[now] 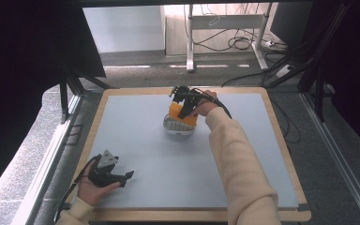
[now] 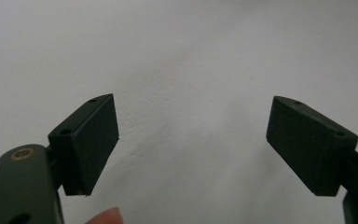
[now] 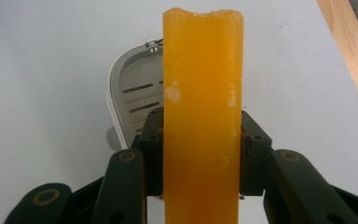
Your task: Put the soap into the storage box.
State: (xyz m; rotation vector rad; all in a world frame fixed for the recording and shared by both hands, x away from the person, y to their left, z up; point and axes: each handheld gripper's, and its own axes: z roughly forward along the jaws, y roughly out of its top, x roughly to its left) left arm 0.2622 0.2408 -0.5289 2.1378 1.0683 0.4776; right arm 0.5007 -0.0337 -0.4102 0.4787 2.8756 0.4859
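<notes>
An orange block (image 3: 202, 116) stands clamped between the right gripper (image 3: 202, 158) pads above a white grater (image 3: 133, 100); the left gripper (image 2: 192, 140) rests open, holding nothing.

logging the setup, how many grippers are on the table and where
2. The left gripper rests open at the table's near left corner; the right gripper is near the far middle, shut on an orange block.

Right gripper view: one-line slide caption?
Right gripper clamps an orange waxy rectangular block above a white slotted metal grater.
</notes>
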